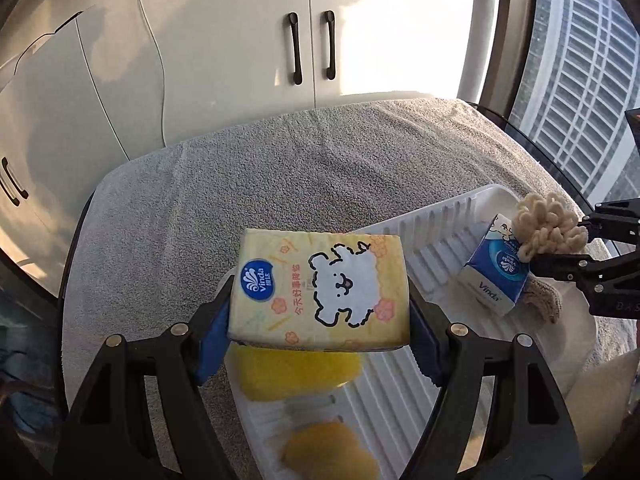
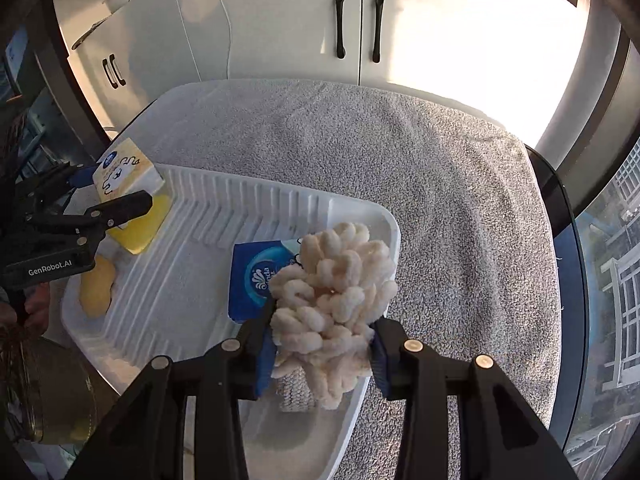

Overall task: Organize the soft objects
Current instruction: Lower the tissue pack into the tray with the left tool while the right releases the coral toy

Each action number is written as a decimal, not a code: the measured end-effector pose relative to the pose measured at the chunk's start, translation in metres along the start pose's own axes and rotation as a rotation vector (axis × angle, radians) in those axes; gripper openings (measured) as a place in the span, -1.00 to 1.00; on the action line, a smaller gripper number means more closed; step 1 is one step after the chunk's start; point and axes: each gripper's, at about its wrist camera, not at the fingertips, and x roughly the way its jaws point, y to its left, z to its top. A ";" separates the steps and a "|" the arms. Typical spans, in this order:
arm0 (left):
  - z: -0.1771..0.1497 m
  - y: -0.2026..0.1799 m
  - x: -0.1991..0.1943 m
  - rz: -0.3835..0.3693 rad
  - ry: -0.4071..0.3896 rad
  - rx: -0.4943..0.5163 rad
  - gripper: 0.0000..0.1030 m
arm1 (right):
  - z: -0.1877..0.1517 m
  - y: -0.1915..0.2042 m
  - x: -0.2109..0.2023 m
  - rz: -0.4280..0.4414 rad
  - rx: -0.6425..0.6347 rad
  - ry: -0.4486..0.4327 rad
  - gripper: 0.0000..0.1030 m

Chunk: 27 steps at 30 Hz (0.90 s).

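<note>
Our left gripper [image 1: 320,300] is clamped on a yellow Vinda tissue pack [image 1: 320,284] over the white tray [image 2: 192,264]; our right gripper [image 2: 322,344] squeezes a cream chenille cloth [image 2: 332,296], perhaps a mitt.

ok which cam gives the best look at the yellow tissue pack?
Left wrist view: the yellow tissue pack fills the centre, held between the left tongs, with its printed top face fully readable. The right wrist view shows it only small at the left edge, partly hidden by a tong finger, above the white tray.
</note>
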 end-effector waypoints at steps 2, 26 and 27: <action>0.000 -0.002 0.003 -0.008 0.008 0.005 0.42 | -0.001 0.000 0.008 0.021 -0.002 0.027 -0.19; -0.002 -0.020 -0.003 0.015 -0.017 0.136 0.44 | 0.000 0.013 0.011 0.036 -0.057 0.046 0.12; -0.001 -0.019 -0.005 0.012 -0.021 0.133 0.44 | 0.000 0.014 0.011 0.031 -0.063 0.048 0.15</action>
